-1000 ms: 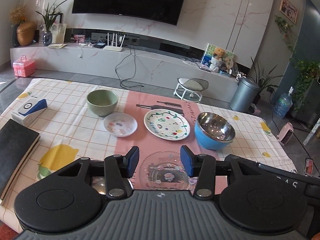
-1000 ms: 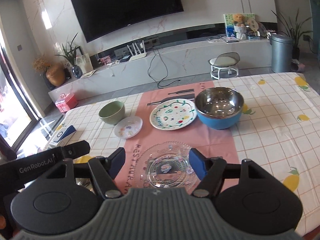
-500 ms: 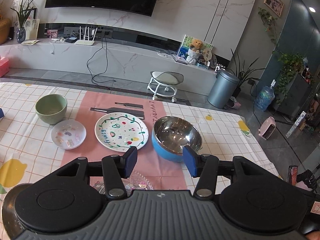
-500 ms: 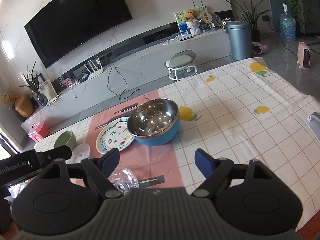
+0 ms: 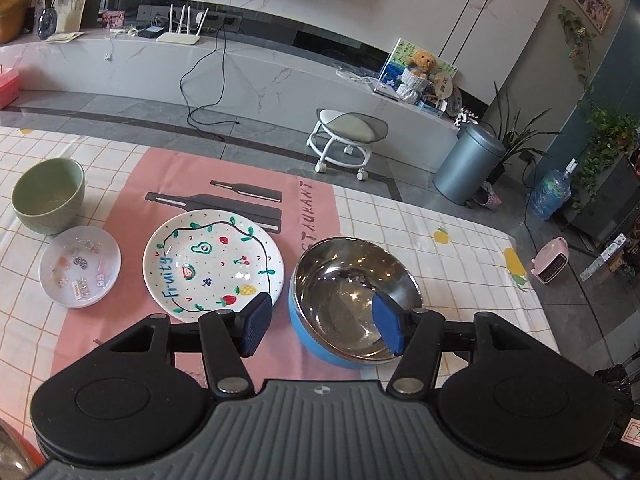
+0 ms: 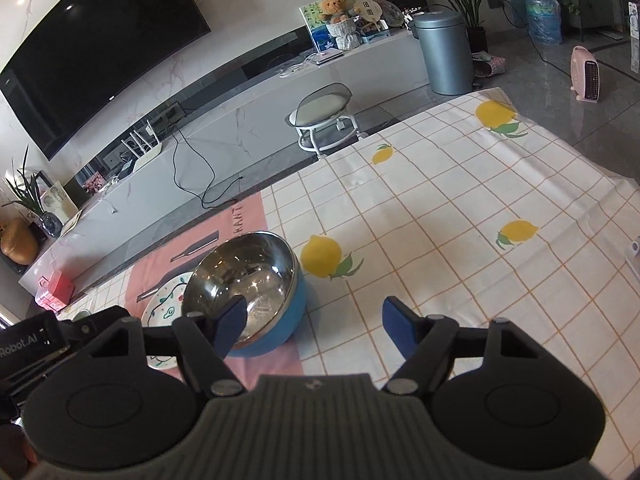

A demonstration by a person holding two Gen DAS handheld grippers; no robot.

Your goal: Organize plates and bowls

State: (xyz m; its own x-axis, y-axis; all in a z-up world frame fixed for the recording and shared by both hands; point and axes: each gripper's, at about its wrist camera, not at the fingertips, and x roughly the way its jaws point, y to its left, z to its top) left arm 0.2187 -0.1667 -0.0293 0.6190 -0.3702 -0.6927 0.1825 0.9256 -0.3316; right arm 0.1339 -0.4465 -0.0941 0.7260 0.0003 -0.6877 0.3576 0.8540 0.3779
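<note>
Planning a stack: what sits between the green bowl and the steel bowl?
In the left wrist view, two plates: the small plate beside the green bowl, then the fruit plate next to the steel bowl.

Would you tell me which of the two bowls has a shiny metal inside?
The blue bowl beside the fruit-painted plate; the green bowl is plain glazed ceramic.

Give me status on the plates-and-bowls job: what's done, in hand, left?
Done: nothing stacked. The green bowl, small plate, fruit plate and steel bowl lie separately on the tablecloth.
In hand: nothing. The left tongs, which have just been opening, frame the steel bowl's near rim without gripping it. The right tongs, just closing a little, hold nothing.
Left: all grouping.
</note>
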